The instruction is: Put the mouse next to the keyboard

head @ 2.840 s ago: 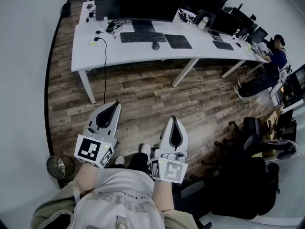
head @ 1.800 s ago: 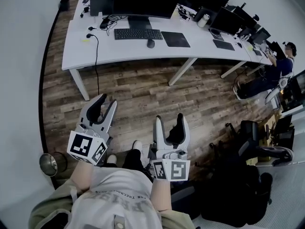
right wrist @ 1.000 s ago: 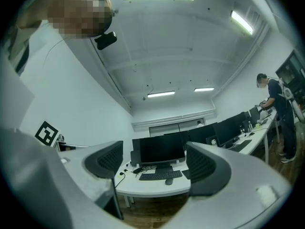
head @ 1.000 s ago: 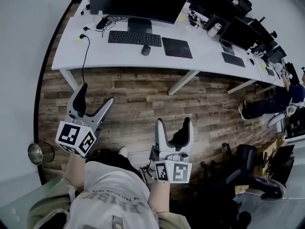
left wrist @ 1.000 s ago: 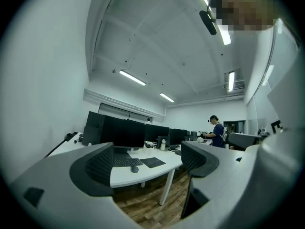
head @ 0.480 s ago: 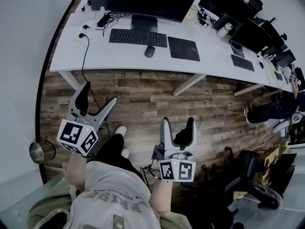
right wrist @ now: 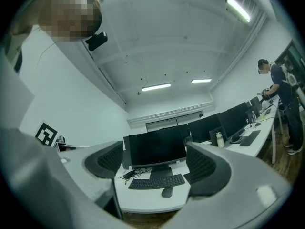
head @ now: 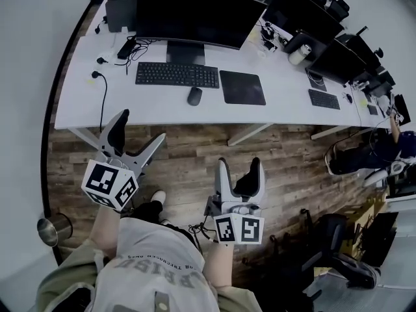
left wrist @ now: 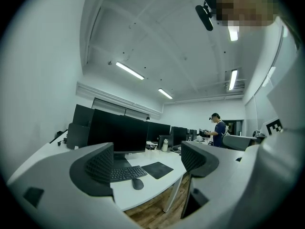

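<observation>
A dark mouse [head: 194, 95] lies on the white desk [head: 123, 106], just off the right front corner of the black keyboard [head: 176, 75] and left of a black mouse pad [head: 242, 87]. My left gripper [head: 138, 132] hangs open in front of the desk edge, well short of the mouse. My right gripper [head: 238, 168] is open too, lower, over the wooden floor. Through the left gripper's jaws [left wrist: 147, 163] I see the mouse [left wrist: 137, 184] and keyboard [left wrist: 127, 173]; between the right gripper's [right wrist: 151, 163] jaws show the mouse [right wrist: 167, 192] and keyboard [right wrist: 157, 181]. Both grippers hold nothing.
A large monitor [head: 198, 12] stands behind the keyboard, with cables and a plug [head: 97, 76] at the desk's left. More monitors and a bottle [head: 298, 55] sit further right. A metal bin [head: 51, 229] stands on the floor at lower left. A seated person [head: 396, 142] is at far right.
I have walked closer to the desk. Both grippers have opened and risen toward the desk edge; the left one now reaches over the desk's front.
</observation>
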The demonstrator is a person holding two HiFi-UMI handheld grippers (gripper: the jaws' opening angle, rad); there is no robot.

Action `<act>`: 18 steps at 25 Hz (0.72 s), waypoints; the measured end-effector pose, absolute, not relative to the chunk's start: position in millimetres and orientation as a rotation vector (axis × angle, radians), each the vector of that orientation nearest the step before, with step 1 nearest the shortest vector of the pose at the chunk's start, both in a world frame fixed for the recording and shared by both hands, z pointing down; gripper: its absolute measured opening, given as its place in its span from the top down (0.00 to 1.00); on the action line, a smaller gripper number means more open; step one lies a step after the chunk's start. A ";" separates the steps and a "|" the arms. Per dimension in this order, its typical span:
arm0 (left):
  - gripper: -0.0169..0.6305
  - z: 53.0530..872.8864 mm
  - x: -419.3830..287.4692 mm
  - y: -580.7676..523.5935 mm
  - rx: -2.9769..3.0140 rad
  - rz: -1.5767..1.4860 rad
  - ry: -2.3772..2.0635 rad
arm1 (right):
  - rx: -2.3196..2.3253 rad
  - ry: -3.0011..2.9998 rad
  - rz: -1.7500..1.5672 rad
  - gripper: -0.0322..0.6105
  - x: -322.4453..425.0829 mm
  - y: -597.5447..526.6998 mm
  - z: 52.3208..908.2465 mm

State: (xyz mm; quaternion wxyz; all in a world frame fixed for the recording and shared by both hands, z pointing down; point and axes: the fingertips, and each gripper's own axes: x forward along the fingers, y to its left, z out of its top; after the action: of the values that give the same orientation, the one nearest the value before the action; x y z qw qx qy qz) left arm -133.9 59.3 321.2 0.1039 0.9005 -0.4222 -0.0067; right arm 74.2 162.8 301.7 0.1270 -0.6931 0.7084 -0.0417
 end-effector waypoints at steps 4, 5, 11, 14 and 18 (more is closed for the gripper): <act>0.32 321.9 -128.9 20.1 2.671 -0.022 -1.210 | -2.029 2.060 -0.120 0.32 72.0 125.0 303.3; 0.32 322.7 -128.7 12.2 2.674 -0.021 -1.205 | -2.033 2.063 -0.121 0.32 71.0 117.0 304.5; 0.32 336.6 -123.4 -20.2 2.686 0.043 -1.183 | -2.043 2.061 -0.149 0.32 75.9 75.8 310.7; 0.32 345.0 -119.8 -34.8 2.662 0.063 -1.190 | -2.044 2.079 -0.185 0.32 81.5 55.1 319.5; 0.32 356.7 -109.7 -55.6 2.636 0.080 -1.212 | -2.028 2.105 -0.225 0.32 92.9 26.9 333.8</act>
State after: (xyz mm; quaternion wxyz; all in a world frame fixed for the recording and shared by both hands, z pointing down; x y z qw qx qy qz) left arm -109.7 -55.6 356.7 0.1193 0.9017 -0.4148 0.0274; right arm 92.9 26.9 333.8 0.1047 -0.6880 0.7141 -0.0764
